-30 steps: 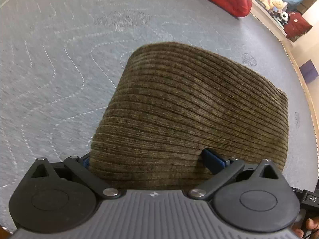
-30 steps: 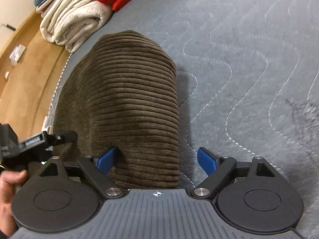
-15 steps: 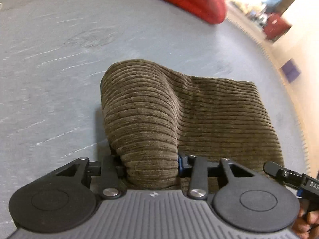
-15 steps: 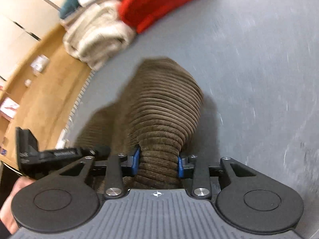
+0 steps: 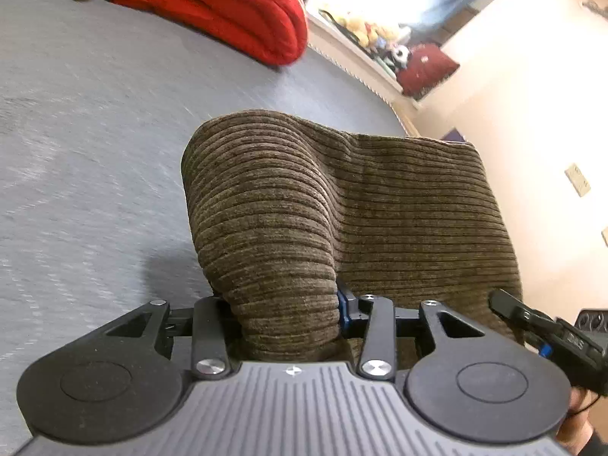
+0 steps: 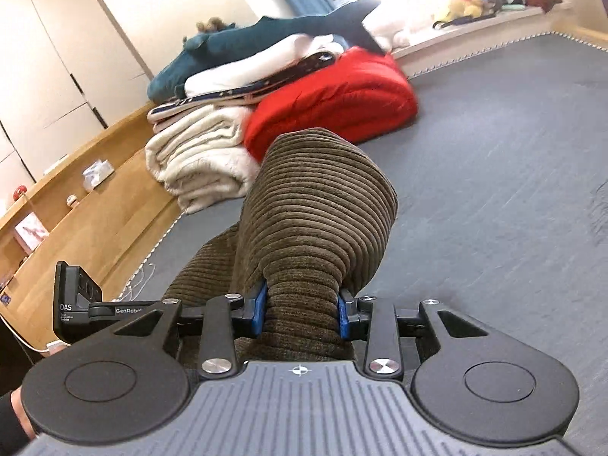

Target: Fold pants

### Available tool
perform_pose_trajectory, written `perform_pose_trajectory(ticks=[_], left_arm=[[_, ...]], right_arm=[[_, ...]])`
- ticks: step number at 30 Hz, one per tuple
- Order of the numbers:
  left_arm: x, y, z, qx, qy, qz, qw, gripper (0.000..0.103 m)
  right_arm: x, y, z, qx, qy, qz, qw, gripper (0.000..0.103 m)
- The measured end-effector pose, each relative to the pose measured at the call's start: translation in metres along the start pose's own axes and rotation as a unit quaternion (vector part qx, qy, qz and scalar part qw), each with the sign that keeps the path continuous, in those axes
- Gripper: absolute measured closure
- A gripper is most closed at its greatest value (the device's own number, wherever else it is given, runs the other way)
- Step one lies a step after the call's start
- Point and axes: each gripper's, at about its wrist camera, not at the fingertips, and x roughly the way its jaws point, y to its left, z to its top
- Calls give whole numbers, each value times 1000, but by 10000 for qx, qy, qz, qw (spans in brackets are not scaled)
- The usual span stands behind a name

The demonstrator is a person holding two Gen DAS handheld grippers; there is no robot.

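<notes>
Both grippers, L (image 5: 283, 313) & R (image 6: 300, 311), clamped on bunched brown corduroy pants (image 6: 315, 205). Red blanket (image 6: 334, 98), cream pile (image 6: 197, 159) at grey bed (image 6: 494, 190) far edge.

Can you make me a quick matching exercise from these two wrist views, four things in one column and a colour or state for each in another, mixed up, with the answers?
Column one:
1. pants
2. folded blanket
3. stack of towels
4. plush shark

Column two:
A. dark teal, lying on top of the pile
B. brown corduroy, clamped in both grippers
C. cream, folded beside the bed's edge
D. bright red, lying on the grey mattress

Pairs: 1-B, 2-D, 3-C, 4-A
</notes>
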Motion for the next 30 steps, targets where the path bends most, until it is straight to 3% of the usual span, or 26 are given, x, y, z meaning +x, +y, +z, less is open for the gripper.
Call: perform_pose_trajectory(ticks=[2, 3, 4, 5, 6, 7, 9, 11, 12, 14, 19, 24, 26, 27, 28, 30], left_arm=[[22, -5, -6, 1, 117, 310, 9995, 43], [29, -10, -11, 106, 107, 747, 9971, 41], [35, -17, -16, 263, 162, 1310, 9909, 41], [38, -23, -19, 424, 248, 1807, 9823, 38], [35, -29, -21, 462, 166, 1908, 9804, 39], [29, -35, -22, 428, 113, 1843, 9819, 39], [15, -55, -26, 522, 28, 1561, 9864, 40], [12, -80, -24, 876, -3, 1471, 9852, 41], [16, -90, -20, 1024, 178, 1489, 9834, 50], [16, -104, -12, 1287, 547, 1588, 9774, 62], [-26, -135, 0, 2297, 310, 1664, 9584, 62], [-15, -117, -20, 2411, 500, 1194, 9618, 62], [7, -97, -34, 2271, 785, 1142, 9640, 65], [24, -88, -40, 2164, 1168, 1312, 9604, 72], [33, -83, -42, 2051, 1427, 1537, 9560, 72], [47, -80, -42, 1946, 1585, 1730, 9524, 72]], right_arm=[[8, -27, 3, 113, 225, -472, 9986, 61], [15, -42, 3, 244, 401, -934, 9945, 59], [21, -57, 3, 365, 594, -1607, 9845, 57], [24, -72, 2, 463, 744, -2411, 9665, 59], [19, -86, 0, 547, 751, -2966, 9505, 61], [8, -97, -1, 728, 612, -3080, 9466, 64], [-10, -104, -1, 1139, 463, -2728, 9542, 64], [-23, -92, 3, 808, 256, -2359, 9681, 64], [-25, -83, 3, 482, 232, -2310, 9715, 64], [-25, -73, 2, -68, 325, -2135, 9764, 64], [-26, -74, 0, -227, 326, -1854, 9819, 64], [-21, -61, -9, -649, 580, -1642, 9826, 64], [-18, -57, -20, -897, 792, -1622, 9795, 64], [-18, -53, -27, -985, 911, -1630, 9775, 64], [-15, -52, -31, -1052, 1054, -1638, 9752, 64], [-2, -55, -42, -1188, 1533, -1688, 9664, 64]])
